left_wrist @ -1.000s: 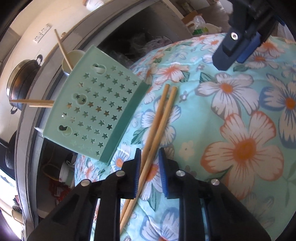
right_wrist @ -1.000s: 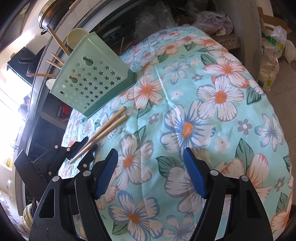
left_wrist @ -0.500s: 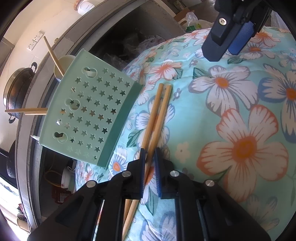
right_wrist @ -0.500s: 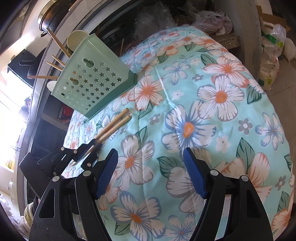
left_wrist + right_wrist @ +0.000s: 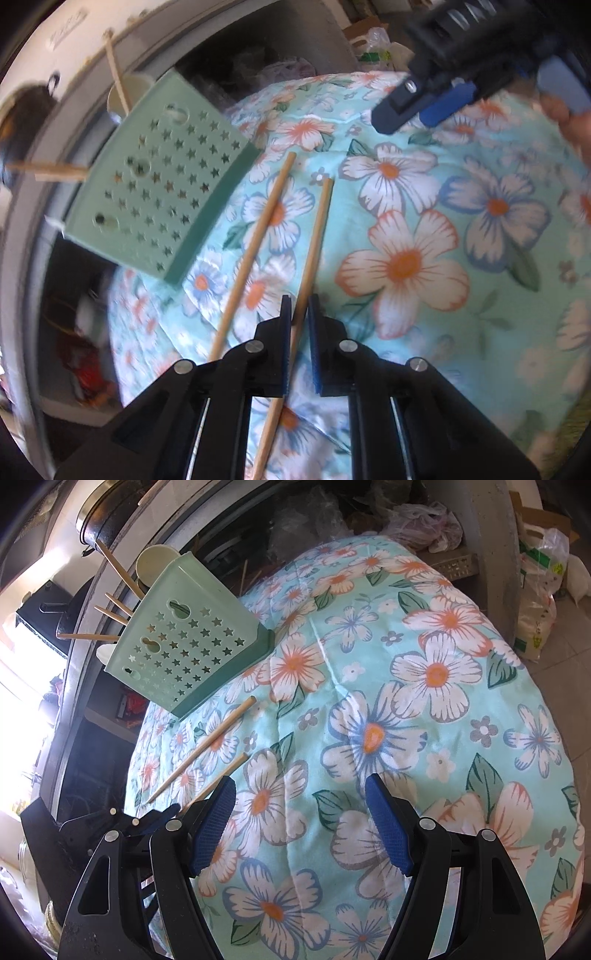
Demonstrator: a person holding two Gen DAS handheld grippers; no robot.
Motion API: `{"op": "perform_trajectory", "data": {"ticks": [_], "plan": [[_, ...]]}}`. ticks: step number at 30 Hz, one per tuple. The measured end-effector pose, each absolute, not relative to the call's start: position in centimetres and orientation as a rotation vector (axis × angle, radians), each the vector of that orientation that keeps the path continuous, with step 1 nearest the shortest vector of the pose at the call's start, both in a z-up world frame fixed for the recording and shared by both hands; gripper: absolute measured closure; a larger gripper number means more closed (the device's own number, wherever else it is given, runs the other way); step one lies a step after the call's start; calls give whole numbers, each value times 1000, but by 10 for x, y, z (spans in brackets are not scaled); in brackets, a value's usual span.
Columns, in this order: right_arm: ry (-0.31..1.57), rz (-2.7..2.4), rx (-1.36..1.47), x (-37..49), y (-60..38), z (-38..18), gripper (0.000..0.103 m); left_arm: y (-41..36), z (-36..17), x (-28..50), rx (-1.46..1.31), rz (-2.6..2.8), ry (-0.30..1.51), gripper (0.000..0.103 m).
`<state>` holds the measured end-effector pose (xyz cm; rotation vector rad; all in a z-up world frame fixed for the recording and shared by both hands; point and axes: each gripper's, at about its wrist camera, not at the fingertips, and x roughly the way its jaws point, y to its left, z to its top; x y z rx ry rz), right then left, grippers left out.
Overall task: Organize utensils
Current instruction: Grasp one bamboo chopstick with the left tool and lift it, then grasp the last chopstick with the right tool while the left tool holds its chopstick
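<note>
The left gripper has closed its blue-padded jaws on one of the two long wooden chopsticks and lifted it; a second ago they stood open around the pair. That chopstick's far end now sits apart from the other wooden chopstick, which lies on the flowered turquoise cloth, no longer alongside it.

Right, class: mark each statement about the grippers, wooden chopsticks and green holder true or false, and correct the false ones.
1. The left gripper is shut on one wooden chopstick. True.
2. The right gripper clamps a spoon. False: it is open and holds nothing.
3. The second wooden chopstick lies on the floral cloth. True.
4. The mint-green star-perforated plastic holder is empty. False: sticks poke out of it.
</note>
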<state>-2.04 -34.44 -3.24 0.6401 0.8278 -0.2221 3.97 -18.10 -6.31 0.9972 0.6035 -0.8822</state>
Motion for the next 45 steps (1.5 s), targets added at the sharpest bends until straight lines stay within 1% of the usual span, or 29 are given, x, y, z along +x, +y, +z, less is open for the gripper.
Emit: {"op": "perform_trajectory", "data": {"ticks": [3, 5, 7, 21, 22, 25, 30, 32, 41, 45], "plan": [[828, -220, 643, -21, -345, -32, 34, -174, -52, 41, 910, -943, 634, 93], [828, -219, 645, -21, -345, -32, 34, -173, -47, 40, 874, -958, 634, 84], [826, -217, 648, -21, -344, -32, 34, -175, -46, 41, 854, -964, 638, 82], [817, -220, 666, -21, -344, -30, 34, -218, -61, 73, 731, -958, 684, 82], [817, -220, 667, -21, -344, -30, 35, -220, -61, 75, 723, -956, 687, 82], [815, -220, 667, -22, -344, -30, 35, -223, -63, 77, 719, -953, 699, 91], [812, -219, 669, -22, -345, -30, 36, -225, -66, 69, 781, -941, 673, 94], [812, -218, 671, -22, -345, -30, 36, -223, -67, 62, 821, -934, 657, 97], [817, -207, 672, -19, -343, -31, 37, -199, -68, 60, 806, -872, 724, 97], [820, -204, 671, -17, -342, -31, 37, -194, -70, 59, 805, -862, 726, 97]]}}
